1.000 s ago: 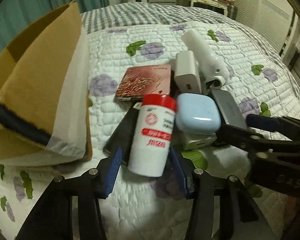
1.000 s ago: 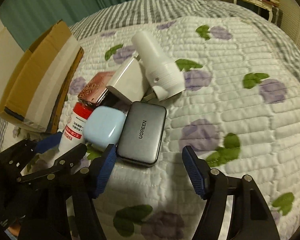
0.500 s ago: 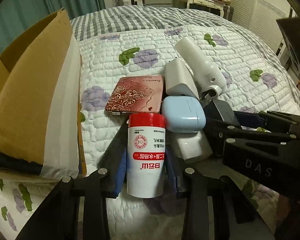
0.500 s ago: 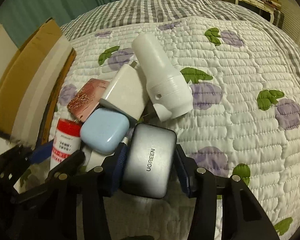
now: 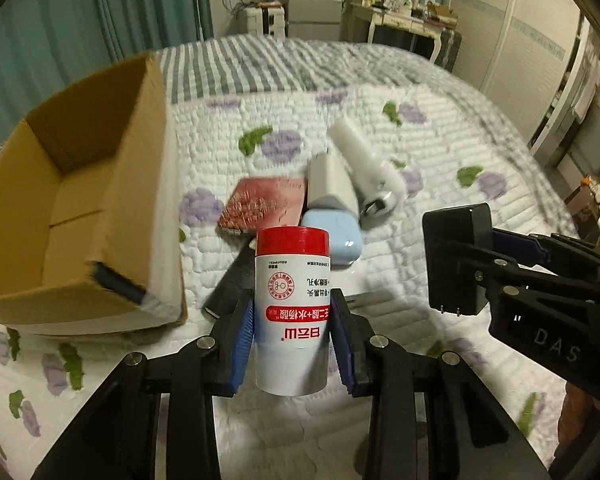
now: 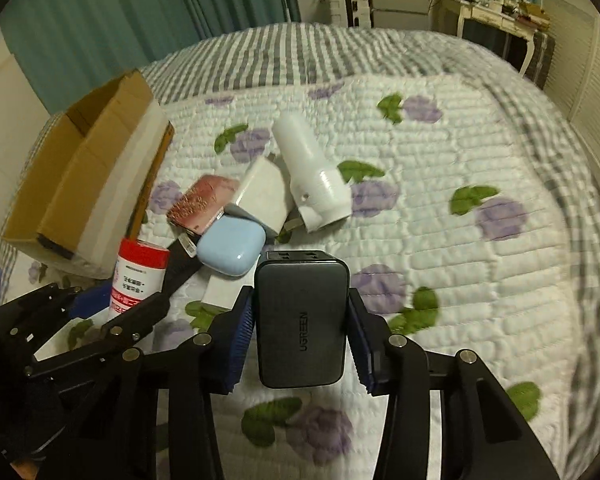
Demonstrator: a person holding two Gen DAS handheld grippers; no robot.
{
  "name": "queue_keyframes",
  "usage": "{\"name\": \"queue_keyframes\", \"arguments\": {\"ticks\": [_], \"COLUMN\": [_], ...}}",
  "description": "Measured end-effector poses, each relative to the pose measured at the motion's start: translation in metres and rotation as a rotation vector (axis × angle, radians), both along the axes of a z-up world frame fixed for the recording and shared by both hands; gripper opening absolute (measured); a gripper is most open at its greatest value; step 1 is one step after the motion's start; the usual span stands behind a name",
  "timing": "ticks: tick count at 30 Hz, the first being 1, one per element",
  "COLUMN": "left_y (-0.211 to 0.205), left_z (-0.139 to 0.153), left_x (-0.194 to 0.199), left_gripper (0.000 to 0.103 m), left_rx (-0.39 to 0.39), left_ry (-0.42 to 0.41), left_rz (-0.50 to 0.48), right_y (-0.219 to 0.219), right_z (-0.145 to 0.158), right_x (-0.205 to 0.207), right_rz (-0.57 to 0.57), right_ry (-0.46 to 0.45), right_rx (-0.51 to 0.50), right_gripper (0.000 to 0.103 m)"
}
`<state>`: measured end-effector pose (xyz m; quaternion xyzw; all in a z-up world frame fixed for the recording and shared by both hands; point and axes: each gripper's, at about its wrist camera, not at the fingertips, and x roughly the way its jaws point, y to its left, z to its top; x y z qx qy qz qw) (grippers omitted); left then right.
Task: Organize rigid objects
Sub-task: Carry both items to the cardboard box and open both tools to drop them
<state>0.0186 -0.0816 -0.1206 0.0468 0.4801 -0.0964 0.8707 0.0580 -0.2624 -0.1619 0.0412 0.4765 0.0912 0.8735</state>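
Note:
My left gripper (image 5: 292, 340) is shut on a white bottle with a red cap (image 5: 292, 312) and holds it upright above the quilt. My right gripper (image 6: 300, 340) is shut on a grey UGREEN charger (image 6: 302, 320), also lifted; the charger shows in the left wrist view (image 5: 456, 256) too. On the quilt remain a pale blue case (image 6: 232, 246), a white plug adapter (image 6: 262, 196), a white cylinder device (image 6: 308, 172), a pink patterned box (image 6: 202, 204) and a black flat item (image 5: 232, 288). An open cardboard box (image 5: 72, 208) stands at the left.
A white flat box (image 6: 222, 292) lies under the blue case. The bed carries a floral quilt (image 6: 460, 260) over a striped cover. Teal curtains (image 6: 100, 12), a dresser (image 6: 496, 16) and a white cabinet stand behind the bed.
Both grippers have closed on their objects and lifted them off the quilt. The bottle and the charger have risen and drawn back from the pile.

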Motion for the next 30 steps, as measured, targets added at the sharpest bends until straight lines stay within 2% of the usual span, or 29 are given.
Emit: {"name": "queue_keyframes", "arguments": {"ticks": [7,13,16,22,26,30], "left_y": [0.013,0.039,0.058,0.099,0.123,0.145], "left_z": [0.075,0.144,0.170,0.192,0.186,0.170], "left_x": [-0.018,-0.029,-0.032,-0.031,-0.025,-0.007], "left_gripper": [0.036,0.036,0.036,0.036,0.036,0.036], "left_rx": [-0.046,-0.069,-0.067,-0.048,-0.034,-0.018], "left_ry": [-0.124,-0.258,-0.299,-0.338,-0.335,-0.307], "left_rz": [0.011,0.027,0.039,0.082,0.116,0.151], "right_y": [0.007,0.032,0.049,0.090,0.123,0.155], "right_z": [0.074,0.145,0.175,0.213,0.218,0.210], "right_x": [-0.025,-0.043,-0.050,-0.052,-0.041,-0.020], "right_rz": [0.008,0.051,0.077,0.143,0.193,0.235], "right_ry": [-0.113,-0.229,-0.282,-0.349,-0.353,-0.334], "right_rx": [-0.029,-0.051,-0.057,-0.056,-0.043,-0.034], "right_gripper": [0.044,0.043,0.043,0.043,0.043,0.043]}}
